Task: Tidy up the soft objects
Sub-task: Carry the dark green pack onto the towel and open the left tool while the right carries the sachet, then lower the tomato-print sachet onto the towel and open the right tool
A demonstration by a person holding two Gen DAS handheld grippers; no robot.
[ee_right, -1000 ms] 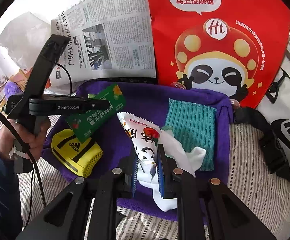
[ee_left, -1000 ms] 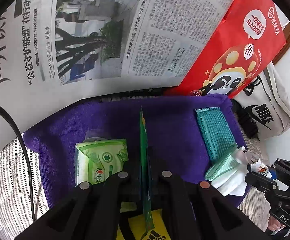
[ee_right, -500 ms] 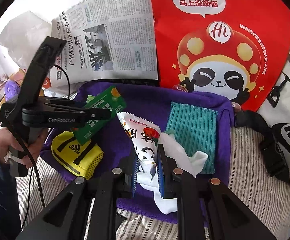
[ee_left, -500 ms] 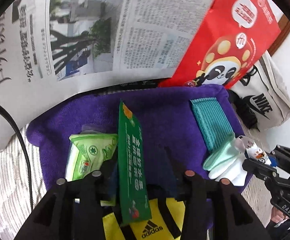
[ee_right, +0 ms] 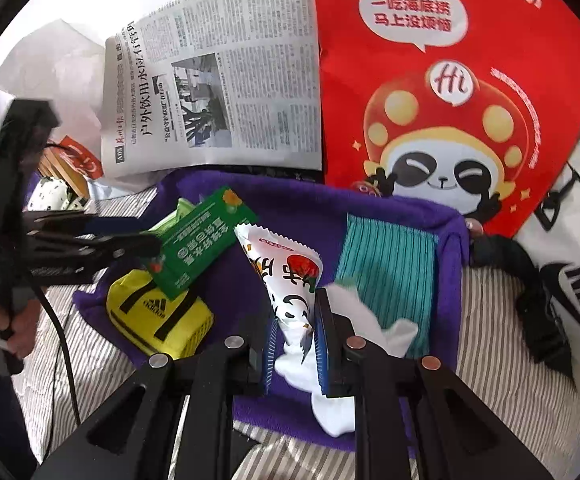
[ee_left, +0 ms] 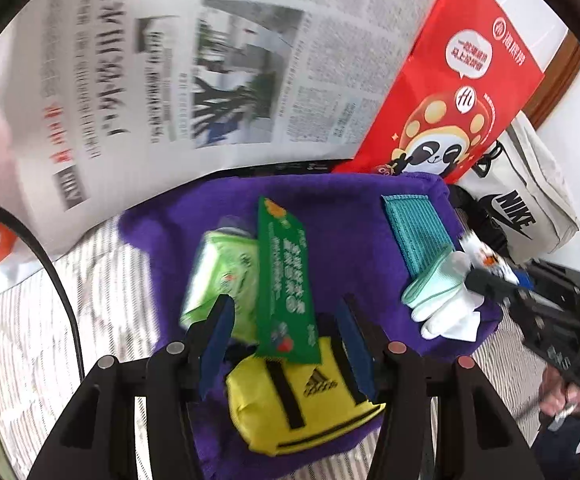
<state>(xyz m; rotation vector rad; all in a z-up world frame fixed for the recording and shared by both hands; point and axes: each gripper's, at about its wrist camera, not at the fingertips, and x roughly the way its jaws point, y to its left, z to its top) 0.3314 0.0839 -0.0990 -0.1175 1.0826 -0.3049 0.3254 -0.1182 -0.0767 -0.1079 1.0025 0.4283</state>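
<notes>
Most soft things already lie on the purple towel [ee_right: 409,208]: yellow pouch [ee_left: 301,396] at its near left corner, teal cloth [ee_right: 385,268] far right. The left gripper [ee_left: 286,324] has just been opening; its jaws stand apart around the green packet [ee_left: 284,280]. The right gripper [ee_right: 293,324] is clamped on the white snack bag [ee_right: 286,272], not yet put down.

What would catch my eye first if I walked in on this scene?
Probably the bright red panda bag standing at the back, next to a newspaper. In front lies a purple towel strewn with soft things, where the right gripper pinches a white snack packet.
</notes>
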